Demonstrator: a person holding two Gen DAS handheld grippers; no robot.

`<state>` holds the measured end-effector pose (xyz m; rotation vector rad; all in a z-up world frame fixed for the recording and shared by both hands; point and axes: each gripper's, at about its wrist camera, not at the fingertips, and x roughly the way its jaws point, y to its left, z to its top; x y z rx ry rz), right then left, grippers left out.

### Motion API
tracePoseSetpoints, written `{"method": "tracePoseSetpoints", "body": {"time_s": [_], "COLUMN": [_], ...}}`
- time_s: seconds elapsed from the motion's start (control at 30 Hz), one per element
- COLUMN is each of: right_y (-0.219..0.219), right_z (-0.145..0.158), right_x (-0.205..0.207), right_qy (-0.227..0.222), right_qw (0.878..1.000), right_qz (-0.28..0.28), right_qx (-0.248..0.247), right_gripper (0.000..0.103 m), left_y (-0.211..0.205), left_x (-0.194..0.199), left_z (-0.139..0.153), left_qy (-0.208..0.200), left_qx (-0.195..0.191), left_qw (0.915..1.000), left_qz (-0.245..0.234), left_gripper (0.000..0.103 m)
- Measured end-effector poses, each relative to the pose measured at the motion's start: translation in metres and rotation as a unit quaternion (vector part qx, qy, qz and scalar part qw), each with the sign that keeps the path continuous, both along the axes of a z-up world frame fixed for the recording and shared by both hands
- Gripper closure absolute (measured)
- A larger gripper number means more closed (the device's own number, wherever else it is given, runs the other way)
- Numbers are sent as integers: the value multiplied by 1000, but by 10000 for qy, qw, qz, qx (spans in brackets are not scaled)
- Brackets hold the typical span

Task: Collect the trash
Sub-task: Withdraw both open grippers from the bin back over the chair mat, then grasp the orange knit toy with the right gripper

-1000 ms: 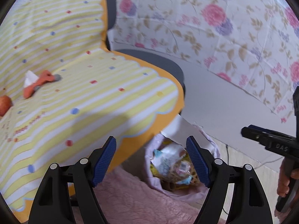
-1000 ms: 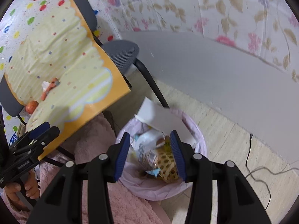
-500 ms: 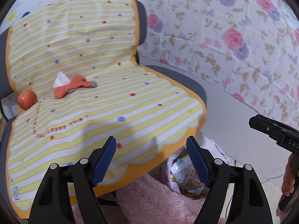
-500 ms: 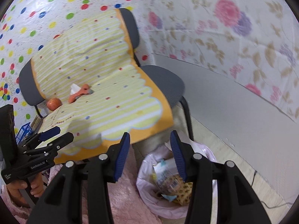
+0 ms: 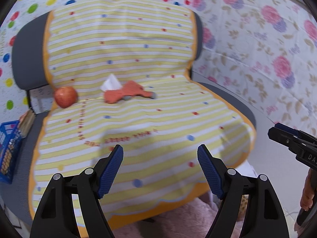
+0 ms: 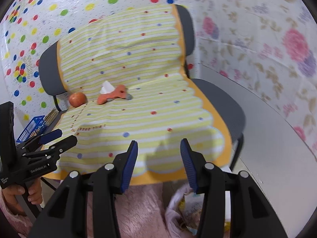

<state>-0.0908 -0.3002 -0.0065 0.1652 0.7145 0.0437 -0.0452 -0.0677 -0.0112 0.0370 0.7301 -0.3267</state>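
Left gripper [image 5: 160,165] first: from its own wrist camera the jaws are spread wide with nothing between them, hanging over the front edge of the striped seat cover [image 5: 138,119] on the grey chair [image 5: 27,51]. Far back on the seat, near the crease, there's a crumpled white tissue [image 5: 111,83] touching an orange peel-looking scrap [image 5: 126,94], and a red apple [image 5: 65,96] sits apart to their left. My guess is the tissue and the orange bit are the trash, and the apple isn't, so one risk is a sloppy grab going for the wrong thing or nudging the apple so it rolls off the cover. The picture's a bit smeared too, so lining up on that small tissue could be off. Also the cover is loose fabric; pinch too low and you'd probably snag the cloth along with the tissue and drag everything. The right gripper [image 5: 287,138] pokes in at the right edge here, can't tell much from that. Over on the right wrist view, the right gripper [image 6: 159,158] is also open and empty, about medium-wide, over the cover's front edge, with the tissue [image 6: 107,87], orange scrap [image 6: 114,96] and apple [image 6: 77,99] well away at the back. The trash bag [image 6: 178,204] full of wrappers sits low down beside the pink fuzzy sleeve [image 6: 138,208], mostly hidden behind the fingers, so a drop toward it could easily miss the rim. The left gripper [image 6: 59,136] is close by on the left, so the two could bump if both go for the pile.
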Motion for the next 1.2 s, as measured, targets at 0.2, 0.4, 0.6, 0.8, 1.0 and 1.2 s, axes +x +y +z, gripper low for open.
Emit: {"method": "tracePoseSetpoints", "body": {"time_s": [0.2,0.4,0.6,0.8,1.0,1.2], "right_y": [15,29,36,45,62,84], "right_z": [0,3,9,9,-3,-25], "right_x": [28,55,80,121,175,235], "right_qy": [34,27,-9,26,181,454], "right_qw": [9996,9989,9983,9975,9955,9920], "right_qz": [285,473,583,701,919,1176], "right_qx": [1,-24,-38,-69,-111,-55], "right_gripper": [57,52,47,46,46,50], "left_y": [32,59,75,82,92,101], "left_x": [19,42,68,102,140,174], "left_z": [7,16,20,18,7,-5], "left_qy": [-100,-190,-201,-185,-54,103], "left_qx": [67,70,44,170,194,208], "left_qw": [9987,9960,9942,9930,9916,9895], "left_qz": [488,875,1053,1152,1276,1428], "left_gripper": [26,20,20,20,20,22]}}
